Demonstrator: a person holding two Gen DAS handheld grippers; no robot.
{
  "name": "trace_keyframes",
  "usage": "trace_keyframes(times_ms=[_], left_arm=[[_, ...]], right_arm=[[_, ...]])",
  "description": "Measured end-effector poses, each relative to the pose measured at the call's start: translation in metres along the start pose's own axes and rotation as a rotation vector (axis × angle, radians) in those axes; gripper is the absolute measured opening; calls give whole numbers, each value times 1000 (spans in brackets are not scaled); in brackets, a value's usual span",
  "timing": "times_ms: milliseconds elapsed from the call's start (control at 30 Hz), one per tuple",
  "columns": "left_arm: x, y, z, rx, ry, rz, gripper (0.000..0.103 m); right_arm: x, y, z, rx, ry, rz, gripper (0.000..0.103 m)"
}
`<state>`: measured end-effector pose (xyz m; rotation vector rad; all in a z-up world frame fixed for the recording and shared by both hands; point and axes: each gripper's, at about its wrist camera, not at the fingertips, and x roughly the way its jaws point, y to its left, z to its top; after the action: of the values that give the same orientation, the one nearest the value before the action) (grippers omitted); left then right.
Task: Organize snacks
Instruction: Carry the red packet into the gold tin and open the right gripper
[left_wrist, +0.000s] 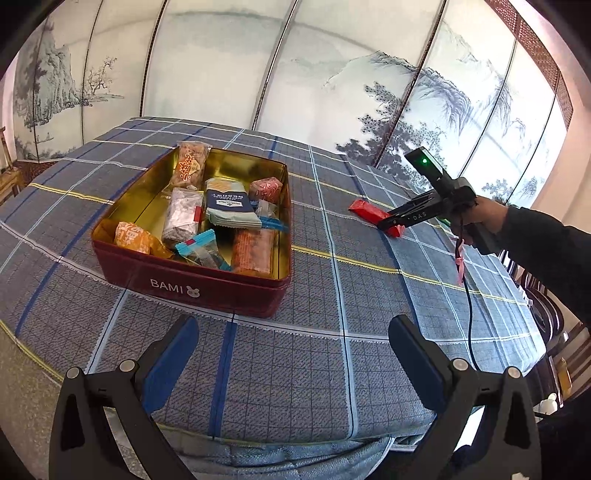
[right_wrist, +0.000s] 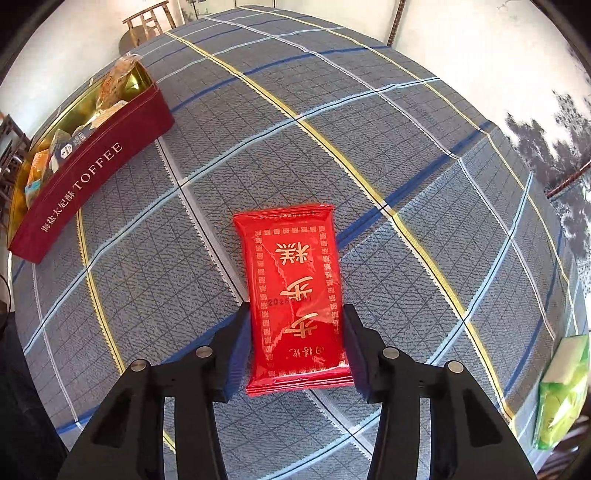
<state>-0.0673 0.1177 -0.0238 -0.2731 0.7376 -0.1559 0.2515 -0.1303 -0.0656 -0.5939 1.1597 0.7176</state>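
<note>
Right claw (right_wrist: 295, 325) pinches red snack packet (right_wrist: 293, 295) between its pads. Only left wrist view shows the left claw (left_wrist: 293, 343) spread over the surface (left_wrist: 295, 369), tin (left_wrist: 207, 284) beyond it.

The left gripper (left_wrist: 293, 350) is at the bottom edge, jaws wide apart over the plaid tablecloth (left_wrist: 369, 295) with nothing between them. A red tin (left_wrist: 192, 284) marked BAMI stands open on the cloth ahead, holding wrapped snacks (left_wrist: 229, 210). To the right, well apart from the tin, a hand (left_wrist: 480, 218) holds the right gripper (left_wrist: 388, 223), whose tips meet a red packet (left_wrist: 373, 216) lying on the cloth.
</note>
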Motion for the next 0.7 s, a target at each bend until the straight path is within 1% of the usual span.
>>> trace_keyframes(times_ms=[67,167,267,400,467,500,567,633,700], left_arm=[[-2,2,-3,-7,11,8,101],[-11,4,-5,-6,-13,19,101],[-19,8,-5,-18,-41,26,101],[-20,10,-11,-27,-33,24,101],[-21,7,-14,-12,-33,27,101],[-22,6,-16,-5,-34,31,101],[-23,4,-19,4,-33,37,101],[-25,3,-22,8,-28,43,101],[-28,4,-24,9,-31,47,101]], right_arm=[[1,6,4,12,-4,-29,47],[0,27,7,-4,-22,-123,46],[-9,42,1,51,-69,-181,46],[-47,42,-12,210,-207,-272,46],[-62,42,-16,259,-261,-377,46],[-69,40,-19,306,-289,-407,46],[-81,32,-23,404,-345,-441,46],[-85,29,-23,456,-372,-490,46],[-87,28,-23,516,-388,-497,46]])
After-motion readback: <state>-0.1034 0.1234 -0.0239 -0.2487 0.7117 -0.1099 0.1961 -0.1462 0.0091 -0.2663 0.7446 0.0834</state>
